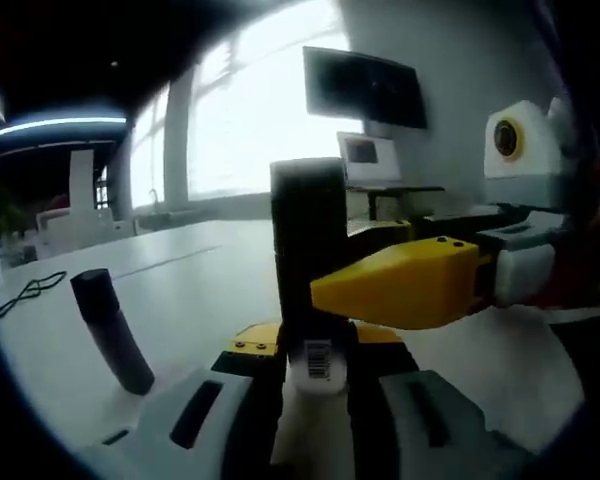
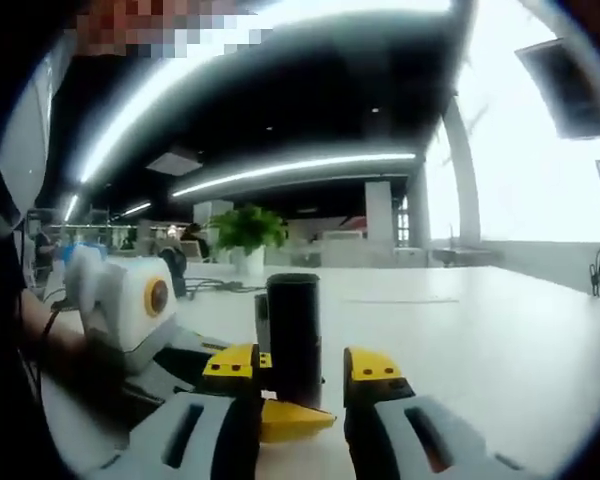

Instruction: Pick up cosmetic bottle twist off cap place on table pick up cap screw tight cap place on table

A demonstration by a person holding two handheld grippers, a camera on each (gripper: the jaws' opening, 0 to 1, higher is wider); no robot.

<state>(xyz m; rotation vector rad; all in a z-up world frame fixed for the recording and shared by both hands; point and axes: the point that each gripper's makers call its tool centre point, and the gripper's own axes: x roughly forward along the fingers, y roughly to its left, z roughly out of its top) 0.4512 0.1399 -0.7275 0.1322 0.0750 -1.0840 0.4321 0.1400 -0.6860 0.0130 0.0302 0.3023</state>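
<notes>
1. My left gripper (image 1: 315,375) has its fingers clenched on the cosmetic bottle (image 1: 310,255), upright above the counter (image 1: 200,270).
2. My right gripper (image 2: 298,385) has released fingers flanking the bottle's top.
3. The cap (image 1: 112,330) stands left of the bottle.

— What's carrying everything out there?

— A wide white tabletop (image 1: 190,270); I see it run back toward the bright windows. In the left gripper view a dark cylinder (image 1: 112,330) stands on it, leaning a little, off to one side.

— Anything else lying on it?

— A black cable (image 1: 25,293) curls near the far edge. In the right gripper view the same pale tabletop (image 2: 480,340) stretches away, with a potted plant (image 2: 248,236) standing at its far end.
</notes>
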